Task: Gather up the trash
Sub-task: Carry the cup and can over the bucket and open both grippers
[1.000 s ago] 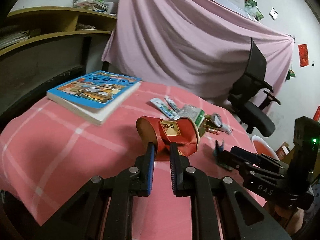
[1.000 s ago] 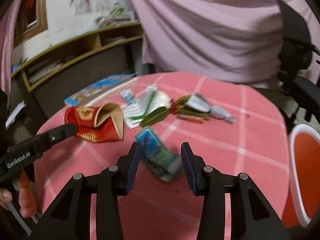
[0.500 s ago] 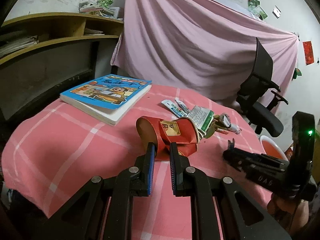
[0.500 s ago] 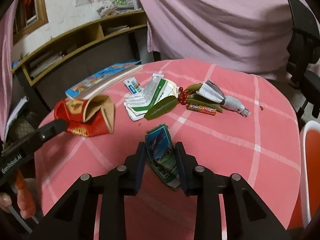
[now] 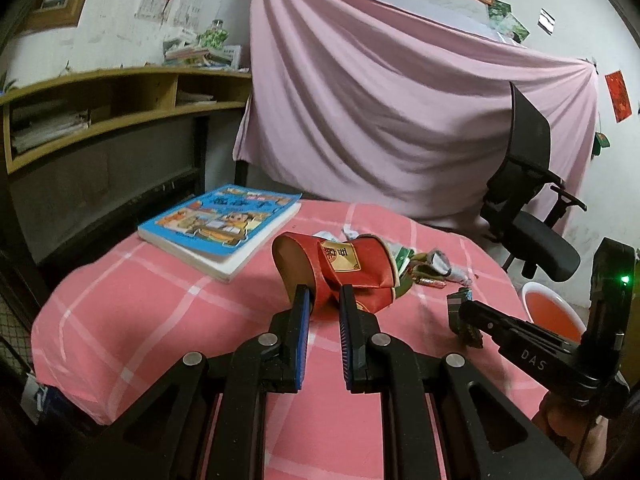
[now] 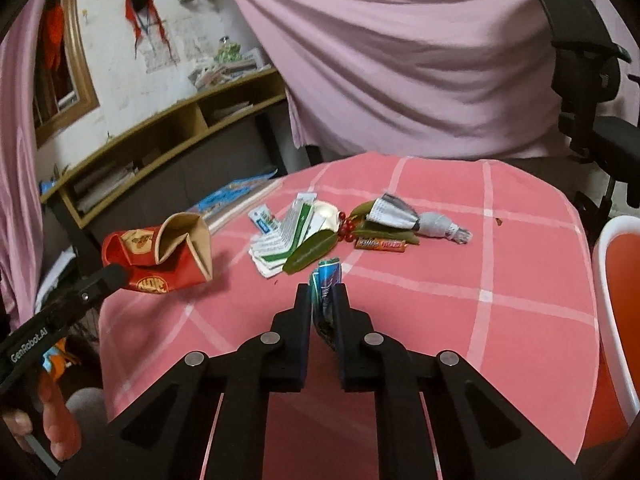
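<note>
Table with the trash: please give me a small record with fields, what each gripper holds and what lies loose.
left gripper: shut on crushed red paper cup
right gripper: shut on blue-green wrapper
loose on table: leaflets, green leaf, candy bar, foil-wrapped bundle
not trash: blue book
bin: orange tub, at table's right edge

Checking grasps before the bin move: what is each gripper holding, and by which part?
Left gripper pinches the crushed red paper cup by a fold of its flattened wall. Right gripper clamps the blue-green wrapper across its lower part, top end sticking out.
</note>
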`<state>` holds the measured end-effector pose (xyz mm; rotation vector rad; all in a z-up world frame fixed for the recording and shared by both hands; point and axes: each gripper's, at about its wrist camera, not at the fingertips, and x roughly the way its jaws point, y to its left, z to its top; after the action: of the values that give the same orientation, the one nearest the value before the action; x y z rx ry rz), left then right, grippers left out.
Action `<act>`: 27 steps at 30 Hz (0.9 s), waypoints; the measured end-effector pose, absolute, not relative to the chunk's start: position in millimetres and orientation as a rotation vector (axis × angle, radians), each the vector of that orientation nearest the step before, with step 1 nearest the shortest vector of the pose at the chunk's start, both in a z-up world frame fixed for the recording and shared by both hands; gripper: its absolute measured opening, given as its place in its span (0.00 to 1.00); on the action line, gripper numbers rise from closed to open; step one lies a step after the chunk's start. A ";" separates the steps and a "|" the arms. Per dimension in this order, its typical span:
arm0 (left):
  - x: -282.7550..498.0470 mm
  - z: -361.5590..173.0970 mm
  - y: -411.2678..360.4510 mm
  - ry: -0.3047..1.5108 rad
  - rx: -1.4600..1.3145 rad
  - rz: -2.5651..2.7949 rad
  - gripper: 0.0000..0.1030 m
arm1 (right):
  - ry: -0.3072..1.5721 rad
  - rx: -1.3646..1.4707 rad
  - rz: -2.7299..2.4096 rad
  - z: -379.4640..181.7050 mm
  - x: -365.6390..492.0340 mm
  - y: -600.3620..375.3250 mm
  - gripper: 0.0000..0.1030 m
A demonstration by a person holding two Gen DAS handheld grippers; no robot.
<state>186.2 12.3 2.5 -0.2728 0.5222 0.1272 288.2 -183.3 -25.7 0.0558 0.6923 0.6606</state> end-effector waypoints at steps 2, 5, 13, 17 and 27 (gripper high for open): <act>186.4 5.9 10.6 0.510 -0.267 0.130 0.11 | 0.670 0.086 0.655 -23.7 289.0 -189.0 0.07; 189.0 11.9 4.1 0.491 -0.252 0.129 0.11 | 0.616 0.134 0.643 -17.2 284.7 -202.4 0.06; 205.5 30.6 -22.0 0.439 -0.208 0.092 0.11 | 0.376 0.216 0.604 7.0 265.9 -239.4 0.06; 216.1 47.5 -36.4 0.396 -0.198 0.058 0.11 | 0.251 0.216 0.545 19.6 256.0 -257.1 0.06; 252.1 77.0 -101.6 0.341 -0.133 -0.085 0.11 | 0.125 0.395 0.403 21.4 260.8 -335.1 0.06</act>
<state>252.1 -101.6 77.0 -0.1333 0.3412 -0.0846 260.8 -335.1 21.4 0.3948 0.1246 0.4033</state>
